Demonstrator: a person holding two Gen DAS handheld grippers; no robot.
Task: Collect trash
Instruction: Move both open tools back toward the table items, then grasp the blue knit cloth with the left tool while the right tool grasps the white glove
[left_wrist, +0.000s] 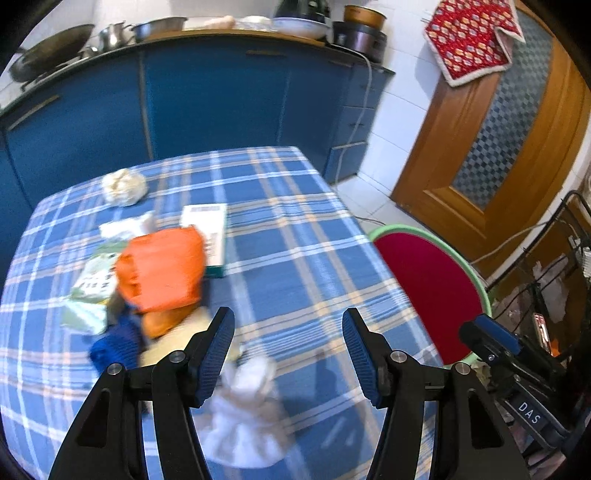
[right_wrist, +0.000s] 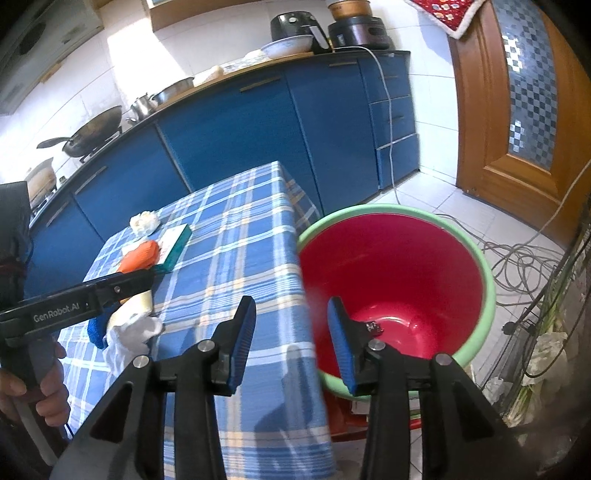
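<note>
Trash lies on a blue plaid table (left_wrist: 295, 240): a white crumpled tissue (left_wrist: 243, 417) close under my left gripper (left_wrist: 288, 336), an orange bag (left_wrist: 162, 269), a blue scrap (left_wrist: 114, 347), green-white wrappers (left_wrist: 92, 284), a white-green box (left_wrist: 210, 232) and a far white wad (left_wrist: 123, 186). My left gripper is open and empty above the tissue. My right gripper (right_wrist: 291, 321) is open and empty over the table's right edge, beside a red bucket with a green rim (right_wrist: 399, 269) on the floor. A small dark scrap (right_wrist: 373, 326) lies in the bucket.
Blue kitchen cabinets (left_wrist: 221, 96) with pots stand behind the table. A wooden door (left_wrist: 498, 140) is at the right. Cables (right_wrist: 524, 258) lie on the tiled floor, and a wire rack (left_wrist: 546, 295) stands at the far right.
</note>
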